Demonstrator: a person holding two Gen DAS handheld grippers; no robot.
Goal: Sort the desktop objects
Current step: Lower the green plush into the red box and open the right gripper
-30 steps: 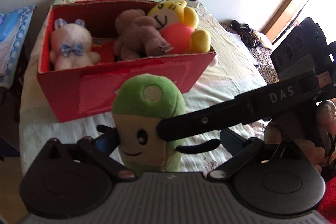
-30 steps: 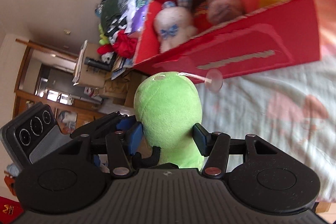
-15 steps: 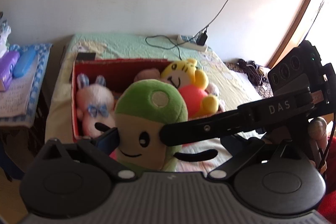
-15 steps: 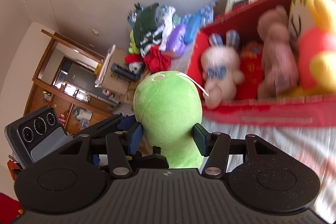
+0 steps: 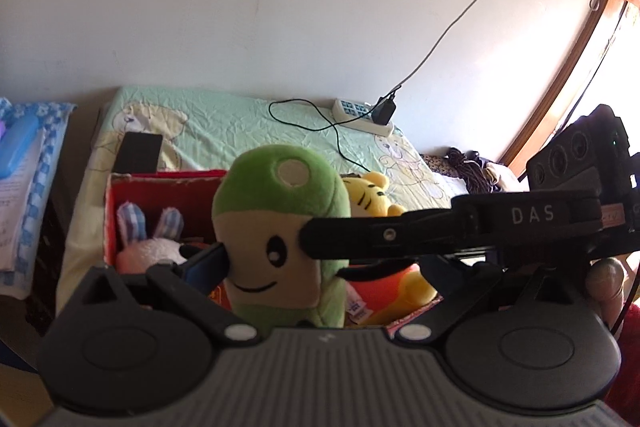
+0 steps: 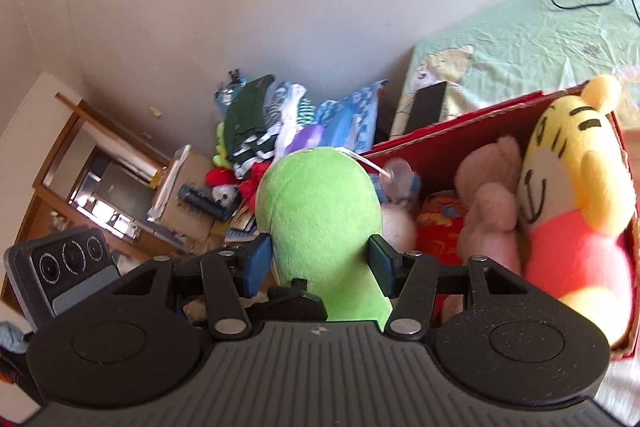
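Above the red cardboard box (image 6: 472, 131), a soft green plush toy with a tan smiling face (image 5: 280, 227) hangs in the air. The right gripper (image 6: 320, 263) squeezes it: its blue-padded fingers (image 6: 258, 259) press on both sides of the toy's body. In the left wrist view, the right gripper's black finger lies across the toy's face. The left gripper (image 5: 312, 267) is around the toy too. One blue finger (image 5: 204, 263) touches the toy's side, but the other finger is hidden, so I cannot tell if the left gripper is closed on it. A thin white string with a clear sucker (image 6: 394, 173) sticks out from the top of the toy's head.

The box sits on the bed with the pale green sheet (image 5: 240, 119), near its front edge. Inside the box lie a yellow striped tiger plush in a pink shirt (image 6: 572, 195), a dusty pink teddy bear (image 6: 488, 207) just beside it, and a white bunny plush with blue checked ears (image 5: 148, 243) by the left wall. A white power strip (image 5: 360, 115) with a black plug lies near the bed's far edge. A pile of clothes (image 6: 272, 119) sits past the bed's left edge.
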